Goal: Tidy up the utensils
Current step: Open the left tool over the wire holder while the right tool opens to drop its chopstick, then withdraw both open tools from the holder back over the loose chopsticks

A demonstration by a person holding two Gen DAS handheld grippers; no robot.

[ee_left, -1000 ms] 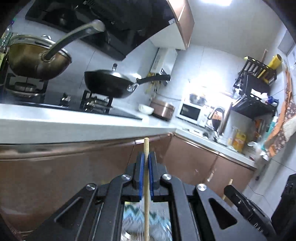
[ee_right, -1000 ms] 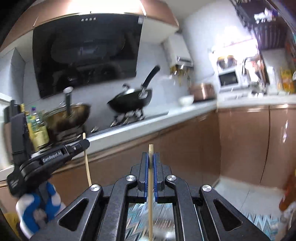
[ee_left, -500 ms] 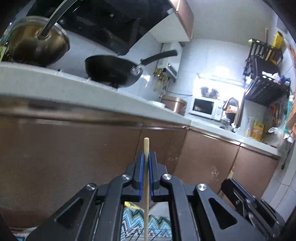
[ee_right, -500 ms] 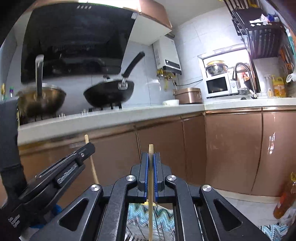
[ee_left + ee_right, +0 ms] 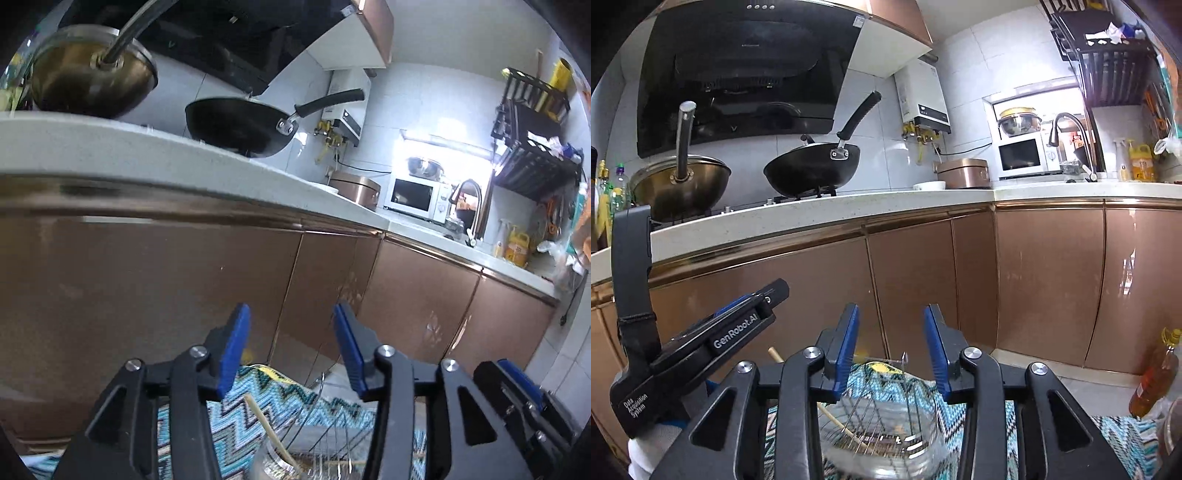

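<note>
Both the left gripper (image 5: 291, 334) and right gripper (image 5: 891, 334) have just been opening, nothing between them, each chopstick (image 5: 267, 428) slanting in the wire basket (image 5: 886, 413) directly beneath.

Your left gripper (image 5: 290, 347) and right gripper (image 5: 892, 347) sit side by side, pointing slightly downward; the jaws of both have just been opening and nothing is between them.

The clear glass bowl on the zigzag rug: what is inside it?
Inside the clear glass bowl are a thin wire rack and a wooden chopstick leaning in. The bowl's near part is hidden behind the right gripper.
</note>
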